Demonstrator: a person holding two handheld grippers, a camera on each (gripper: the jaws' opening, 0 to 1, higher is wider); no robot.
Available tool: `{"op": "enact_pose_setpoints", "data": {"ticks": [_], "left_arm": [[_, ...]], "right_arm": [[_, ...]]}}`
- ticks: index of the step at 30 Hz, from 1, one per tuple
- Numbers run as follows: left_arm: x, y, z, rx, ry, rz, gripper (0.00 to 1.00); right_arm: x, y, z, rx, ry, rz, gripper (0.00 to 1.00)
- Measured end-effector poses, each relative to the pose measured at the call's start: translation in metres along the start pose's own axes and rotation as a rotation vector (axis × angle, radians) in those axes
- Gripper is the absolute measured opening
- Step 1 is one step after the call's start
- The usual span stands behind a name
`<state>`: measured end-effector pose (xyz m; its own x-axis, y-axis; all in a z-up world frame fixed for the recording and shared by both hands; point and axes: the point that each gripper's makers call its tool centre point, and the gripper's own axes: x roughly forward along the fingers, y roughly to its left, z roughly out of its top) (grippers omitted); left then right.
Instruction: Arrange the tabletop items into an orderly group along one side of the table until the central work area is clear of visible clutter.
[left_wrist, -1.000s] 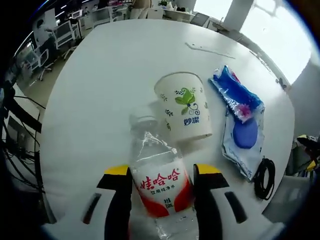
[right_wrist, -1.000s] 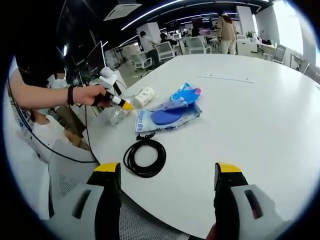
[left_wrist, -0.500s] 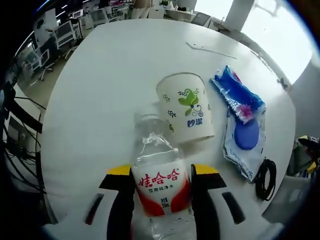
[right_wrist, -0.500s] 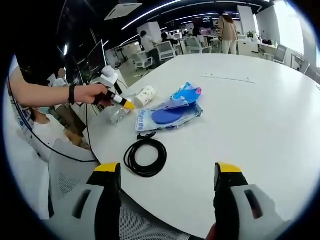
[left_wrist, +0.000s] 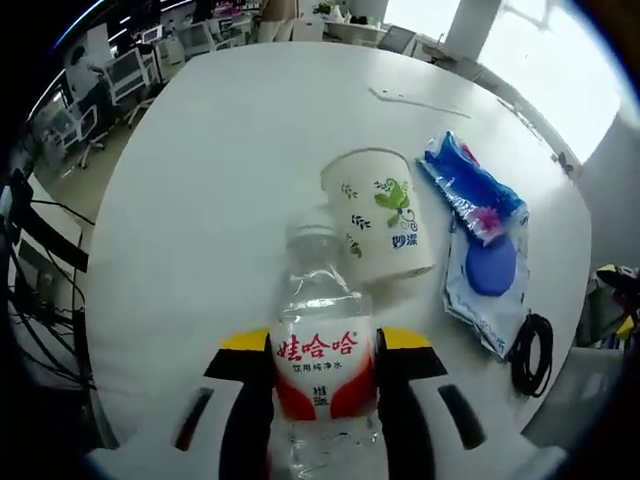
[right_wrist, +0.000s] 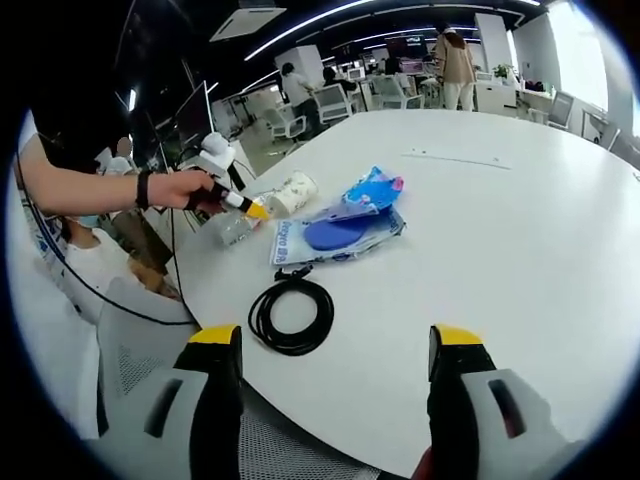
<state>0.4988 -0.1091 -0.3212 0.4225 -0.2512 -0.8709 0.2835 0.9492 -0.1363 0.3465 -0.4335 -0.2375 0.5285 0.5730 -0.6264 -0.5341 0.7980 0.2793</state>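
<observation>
Desk (left_wrist: 200, 180): white, round-cornered; we work its near edge.

Blue packet (left_wrist: 480, 240): flat, beside the cup, a coiled black cable (left_wrist: 528, 355) just past it.

Paper cup (left_wrist: 383, 225): close to the bottle's neck, whether touching we cannot tell.

Water bottle (left_wrist: 320, 350): long axis running straight out along the left claw (left_wrist: 322, 372), which is clamped on its labelled waist (cap end pointing away).

Right claw (right_wrist: 335, 400): jaws wide apart, holding nothing, hanging off the desk edge, well apart from the group; we judge the left hand (right_wrist: 180, 190) better placed.
</observation>
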Motion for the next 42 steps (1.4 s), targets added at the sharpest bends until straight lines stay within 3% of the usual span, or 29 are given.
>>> {"op": "enact_pose_setpoints", "data": {"ticks": [22,42], "left_arm": [[-0.01,0.005,0.001,-0.006,-0.031,0.012,0.38],[-0.032,0.011,0.007,-0.032,-0.116,0.026,0.38]], "right_arm": [[0.001,0.002,0.003,-0.006,-0.007,0.005,0.75],[0.004,0.007,0.006,-0.029,-0.006,0.025,0.75]]}}
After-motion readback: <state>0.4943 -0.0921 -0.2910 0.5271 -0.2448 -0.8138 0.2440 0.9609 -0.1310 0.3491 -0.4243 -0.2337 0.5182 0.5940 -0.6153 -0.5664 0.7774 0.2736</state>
